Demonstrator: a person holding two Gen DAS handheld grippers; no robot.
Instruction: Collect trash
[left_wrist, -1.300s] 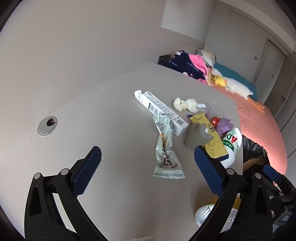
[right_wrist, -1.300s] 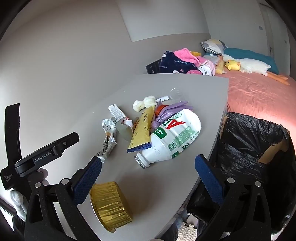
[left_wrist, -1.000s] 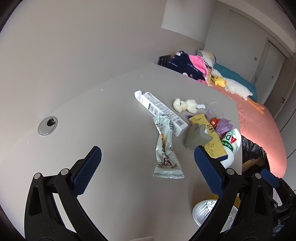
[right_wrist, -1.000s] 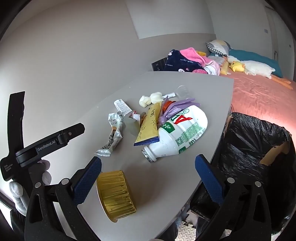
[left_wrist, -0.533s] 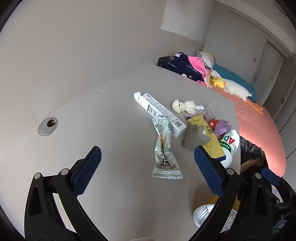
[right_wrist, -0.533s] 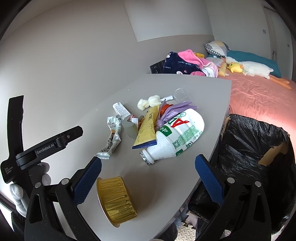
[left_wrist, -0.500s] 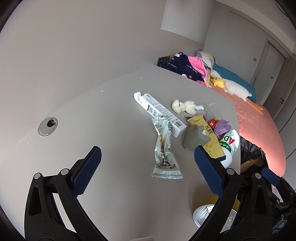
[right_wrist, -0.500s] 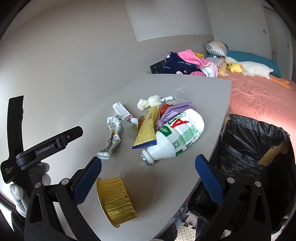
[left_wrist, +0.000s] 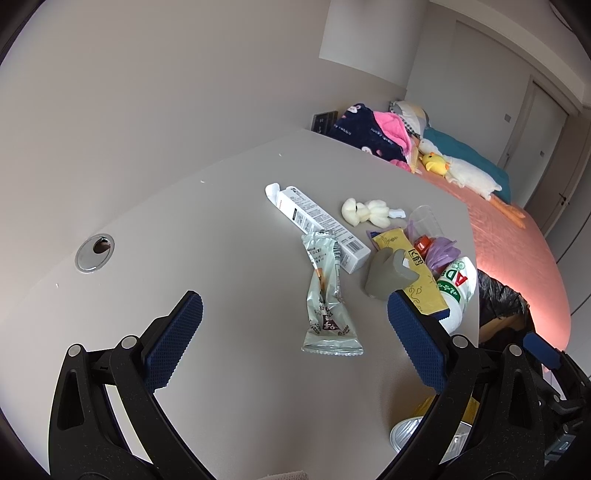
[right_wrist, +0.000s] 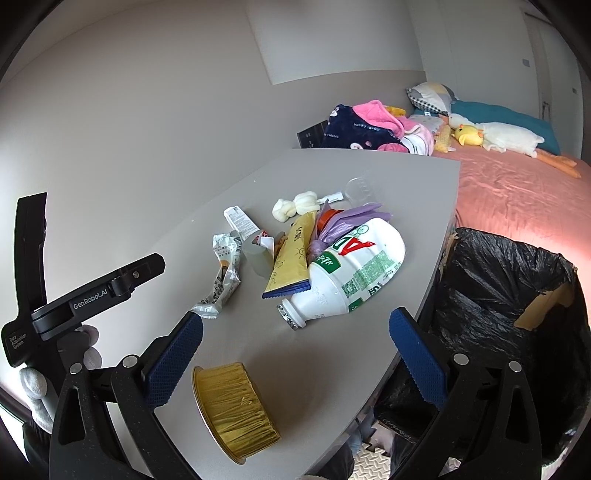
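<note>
Trash lies on a grey table: a silver snack wrapper, a white carton, a grey cup, a yellow pouch, a white bottle, purple plastic, white wads and a gold foil cup. My left gripper is open above the table, just short of the wrapper. My right gripper is open over the table's near corner, between the foil cup and the bottle. Right of the table stands a black-lined bin.
A round cable hole sits in the table at left. Beyond the table is a bed with clothes and plush toys. A gloved hand holds the left gripper's handle, seen at the left of the right wrist view.
The right gripper has drifted slightly, so the trash pile sits a little further right and higher in its view. The left gripper has barely moved. Both stay open.
</note>
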